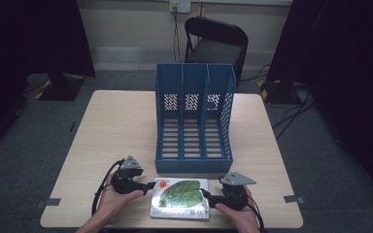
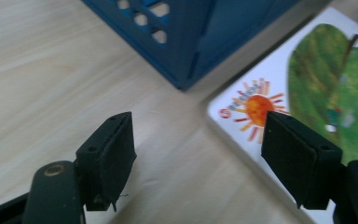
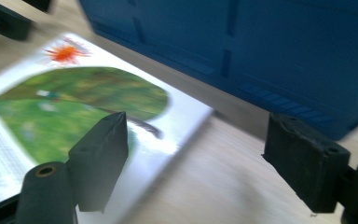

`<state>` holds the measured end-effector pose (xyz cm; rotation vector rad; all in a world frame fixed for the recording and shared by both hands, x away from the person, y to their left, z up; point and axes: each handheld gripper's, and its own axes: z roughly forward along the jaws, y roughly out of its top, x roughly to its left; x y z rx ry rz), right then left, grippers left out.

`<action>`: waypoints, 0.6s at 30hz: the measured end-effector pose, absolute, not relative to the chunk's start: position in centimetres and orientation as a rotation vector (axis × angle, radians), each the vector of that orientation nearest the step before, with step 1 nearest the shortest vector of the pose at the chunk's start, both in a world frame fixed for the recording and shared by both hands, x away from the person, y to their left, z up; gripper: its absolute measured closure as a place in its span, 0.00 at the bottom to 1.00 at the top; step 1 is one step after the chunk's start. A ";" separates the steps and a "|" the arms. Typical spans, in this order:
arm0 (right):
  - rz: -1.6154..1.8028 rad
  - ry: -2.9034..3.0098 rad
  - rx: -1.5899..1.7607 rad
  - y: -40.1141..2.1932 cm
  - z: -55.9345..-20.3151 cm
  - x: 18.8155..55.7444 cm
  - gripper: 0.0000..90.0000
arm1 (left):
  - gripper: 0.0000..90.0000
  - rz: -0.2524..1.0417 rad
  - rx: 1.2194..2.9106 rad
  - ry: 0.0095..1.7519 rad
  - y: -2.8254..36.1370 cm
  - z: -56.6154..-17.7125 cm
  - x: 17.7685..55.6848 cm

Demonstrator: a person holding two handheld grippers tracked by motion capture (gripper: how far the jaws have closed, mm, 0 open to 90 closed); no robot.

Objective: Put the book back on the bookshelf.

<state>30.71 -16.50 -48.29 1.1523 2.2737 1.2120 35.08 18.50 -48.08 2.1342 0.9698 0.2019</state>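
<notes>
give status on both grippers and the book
Left gripper open at book's left edge. Right gripper open at its right edge. Book flat before blue rack.
</notes>
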 end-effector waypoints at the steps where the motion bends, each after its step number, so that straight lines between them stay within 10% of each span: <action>1: 1.212 2.274 1.152 -16.5 -48.3 30.7 0.22 | 0.29 0.183 2.135 0.959 18.3 -48.1 35.0; 18: 1.202 2.474 1.078 -14.2 -49.9 29.4 0.14 | 0.35 0.109 2.204 0.904 15.9 -49.0 34.4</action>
